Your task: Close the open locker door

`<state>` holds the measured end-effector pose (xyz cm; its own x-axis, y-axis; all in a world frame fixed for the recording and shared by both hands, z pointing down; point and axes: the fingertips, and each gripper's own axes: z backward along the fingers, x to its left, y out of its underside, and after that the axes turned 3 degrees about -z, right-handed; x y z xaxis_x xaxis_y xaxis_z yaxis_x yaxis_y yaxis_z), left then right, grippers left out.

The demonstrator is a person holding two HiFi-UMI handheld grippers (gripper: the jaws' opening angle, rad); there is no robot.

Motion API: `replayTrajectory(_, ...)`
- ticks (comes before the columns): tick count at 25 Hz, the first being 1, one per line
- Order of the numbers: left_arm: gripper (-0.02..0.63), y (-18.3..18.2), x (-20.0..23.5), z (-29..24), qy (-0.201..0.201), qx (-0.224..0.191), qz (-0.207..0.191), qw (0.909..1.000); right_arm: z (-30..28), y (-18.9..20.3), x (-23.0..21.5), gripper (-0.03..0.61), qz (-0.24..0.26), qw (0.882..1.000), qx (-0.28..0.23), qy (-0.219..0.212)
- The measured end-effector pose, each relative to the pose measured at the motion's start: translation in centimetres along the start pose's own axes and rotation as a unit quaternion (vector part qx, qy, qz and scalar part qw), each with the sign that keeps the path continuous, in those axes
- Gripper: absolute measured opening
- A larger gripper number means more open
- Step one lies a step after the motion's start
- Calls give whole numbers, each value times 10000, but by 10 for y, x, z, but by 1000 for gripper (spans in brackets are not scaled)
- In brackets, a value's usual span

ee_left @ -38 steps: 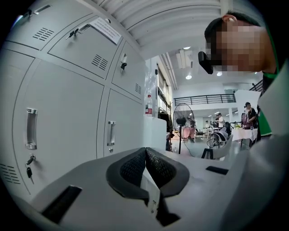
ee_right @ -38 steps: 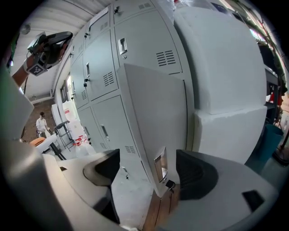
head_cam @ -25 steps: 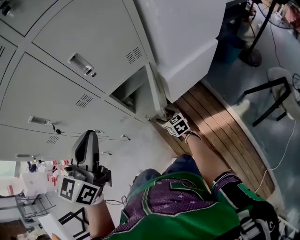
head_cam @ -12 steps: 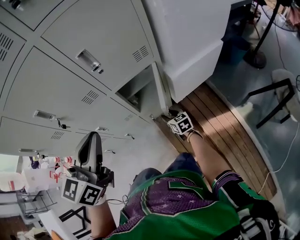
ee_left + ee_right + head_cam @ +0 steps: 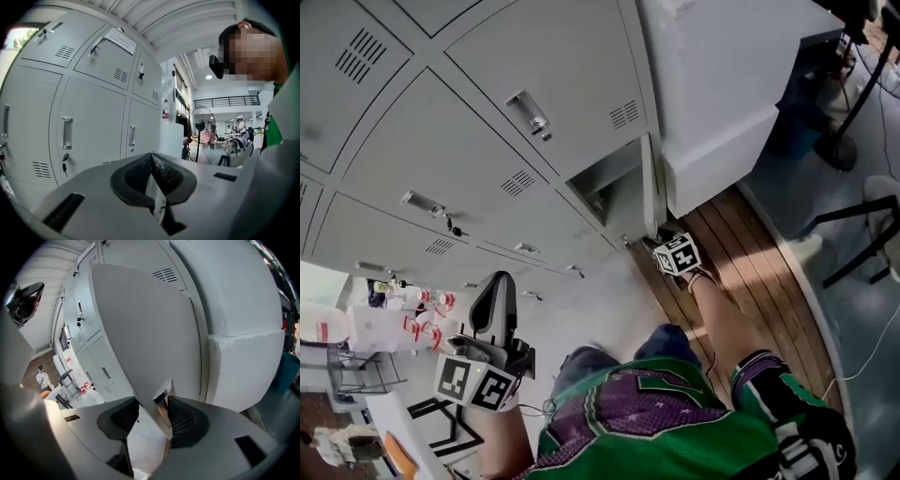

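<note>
Grey metal lockers (image 5: 487, 112) fill the wall, with a big white block (image 5: 722, 84) standing just beside them and wooden planking (image 5: 741, 272) running along the floor below it. Down in the lower row, right next to that block, the locker door (image 5: 649, 183) stands ajar, swung out edge-on from its dark compartment. The right gripper (image 5: 660, 236) is at the door's free edge; seen from its own camera, the right gripper (image 5: 153, 401) has the door panel (image 5: 140, 333) running between its jaws, and they are clamped on that edge, one pad against the small chrome handle (image 5: 163, 392). The left gripper (image 5: 495, 279) hangs well apart from the door, out in front of the closed lockers, and its own view shows its jaws (image 5: 151, 157) pressed together with nothing in them. A green and purple shirt (image 5: 675, 412) shows at the bottom.
</note>
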<state>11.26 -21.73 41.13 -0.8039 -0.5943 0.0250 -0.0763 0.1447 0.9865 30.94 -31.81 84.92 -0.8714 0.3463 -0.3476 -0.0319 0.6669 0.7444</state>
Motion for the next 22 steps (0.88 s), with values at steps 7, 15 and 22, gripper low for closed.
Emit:
replayTrajectory(7,21,-5,12,21,-124,-67,-9,9999,-8,-4,8,178,81,9999,94,53)
replayTrajectory(15,21,-8,44,29,16,-54,-98,9999,-23,-10,23,178,-77,9993,-14,376)
replayTrajectory(22,21,-11,60,14,494,-14,-185,9986,-39,-17,33,178,-347,9958,-116,839)
